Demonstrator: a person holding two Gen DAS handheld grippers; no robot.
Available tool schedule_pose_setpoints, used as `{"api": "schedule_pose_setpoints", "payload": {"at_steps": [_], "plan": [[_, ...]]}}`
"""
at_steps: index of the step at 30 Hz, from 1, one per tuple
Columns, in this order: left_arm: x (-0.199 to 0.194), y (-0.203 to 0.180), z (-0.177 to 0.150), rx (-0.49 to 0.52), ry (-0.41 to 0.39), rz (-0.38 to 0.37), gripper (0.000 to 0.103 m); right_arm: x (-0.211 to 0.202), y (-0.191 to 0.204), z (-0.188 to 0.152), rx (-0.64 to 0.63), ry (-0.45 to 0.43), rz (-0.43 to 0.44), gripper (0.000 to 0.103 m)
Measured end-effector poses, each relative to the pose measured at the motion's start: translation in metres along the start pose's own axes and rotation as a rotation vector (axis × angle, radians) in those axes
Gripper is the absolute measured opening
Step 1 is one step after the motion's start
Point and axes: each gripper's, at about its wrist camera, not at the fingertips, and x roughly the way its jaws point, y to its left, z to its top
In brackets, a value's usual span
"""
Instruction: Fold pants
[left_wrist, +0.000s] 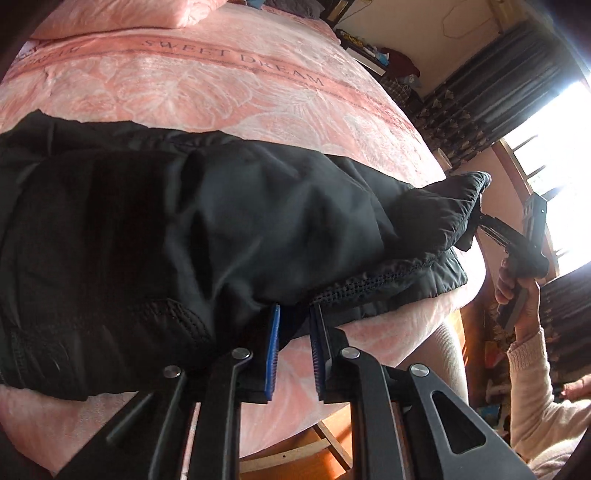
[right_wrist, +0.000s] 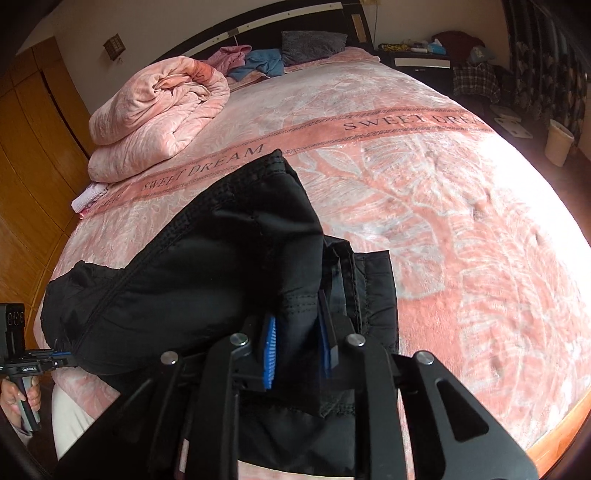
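Black padded pants (left_wrist: 184, 229) lie folded over on the pink bed near its front edge. My left gripper (left_wrist: 293, 321) has its blue-padded jaws closed on a fold of the pants at the near hem. My right gripper (right_wrist: 295, 325) is shut on the other end of the pants (right_wrist: 207, 258) and holds that end lifted a little above the layer below. The right gripper also shows in the left wrist view (left_wrist: 484, 218), pinching the raised black corner. The left gripper shows at the left edge of the right wrist view (right_wrist: 62, 356), at the pants' edge.
A pink "SWEET DREAM" blanket (right_wrist: 424, 192) covers the bed. A rolled pink quilt (right_wrist: 159, 107) and loose clothes (right_wrist: 258, 62) lie near the headboard. A wooden wardrobe (right_wrist: 33, 155) stands left, a nightstand (right_wrist: 417, 55) and a waste bin (right_wrist: 559, 142) right. A bright window (left_wrist: 561, 155) is to the right.
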Motion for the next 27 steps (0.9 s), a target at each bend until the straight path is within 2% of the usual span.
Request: {"api": "schedule_pose_setpoints", "payload": {"at_steps": [2, 3, 4, 5, 6, 7, 9, 12, 14, 15, 17, 20, 23, 27], "plan": [[0.0, 0.004, -0.003, -0.06, 0.013, -0.052, 0.025, -0.006, 0.0, -0.011, -0.007, 0.02, -0.042, 0.045], [-0.005, 0.003, -0.005, -0.066, 0.007, -0.085, 0.032, -0.01, 0.0, -0.015, -0.017, 0.028, -0.064, 0.06], [-0.012, -0.001, -0.007, -0.054, -0.002, -0.098, 0.04, -0.016, 0.0, -0.017, -0.031, 0.029, -0.085, 0.067], [-0.021, -0.006, -0.006, -0.032, -0.015, -0.086, 0.048, -0.024, -0.001, -0.018, -0.038, 0.027, -0.115, 0.069], [-0.031, -0.009, -0.007, -0.004, -0.039, -0.055, 0.064, -0.033, -0.006, -0.018, -0.033, 0.019, -0.141, 0.069], [-0.041, -0.011, -0.007, 0.019, -0.071, -0.023, 0.072, -0.041, -0.011, -0.017, -0.02, 0.016, -0.142, 0.072], [-0.057, -0.009, -0.003, 0.041, -0.119, 0.026, 0.074, -0.058, -0.018, -0.011, 0.015, -0.005, -0.161, 0.073], [-0.068, 0.007, 0.005, -0.002, -0.173, 0.109, 0.075, -0.085, -0.024, 0.006, 0.072, -0.073, -0.198, 0.073], [-0.07, 0.022, 0.013, -0.056, -0.197, 0.108, 0.075, -0.098, -0.022, 0.021, 0.12, -0.119, -0.124, 0.074], [-0.07, 0.029, 0.015, -0.075, -0.214, 0.099, 0.075, -0.099, -0.012, 0.031, 0.103, -0.129, -0.092, 0.074], [-0.069, 0.039, 0.022, -0.096, -0.224, 0.117, 0.075, -0.088, 0.024, 0.048, 0.017, -0.12, -0.046, 0.074], [-0.069, 0.05, 0.033, -0.082, -0.231, 0.18, 0.075, -0.041, 0.105, 0.065, -0.163, -0.034, 0.09, 0.074], [-0.07, 0.061, 0.043, -0.063, -0.225, 0.273, 0.075, 0.031, 0.195, 0.064, -0.315, 0.112, 0.242, 0.072], [-0.073, 0.089, 0.05, -0.067, -0.204, 0.353, 0.079, 0.125, 0.304, 0.049, -0.478, 0.312, 0.347, 0.065]]}}
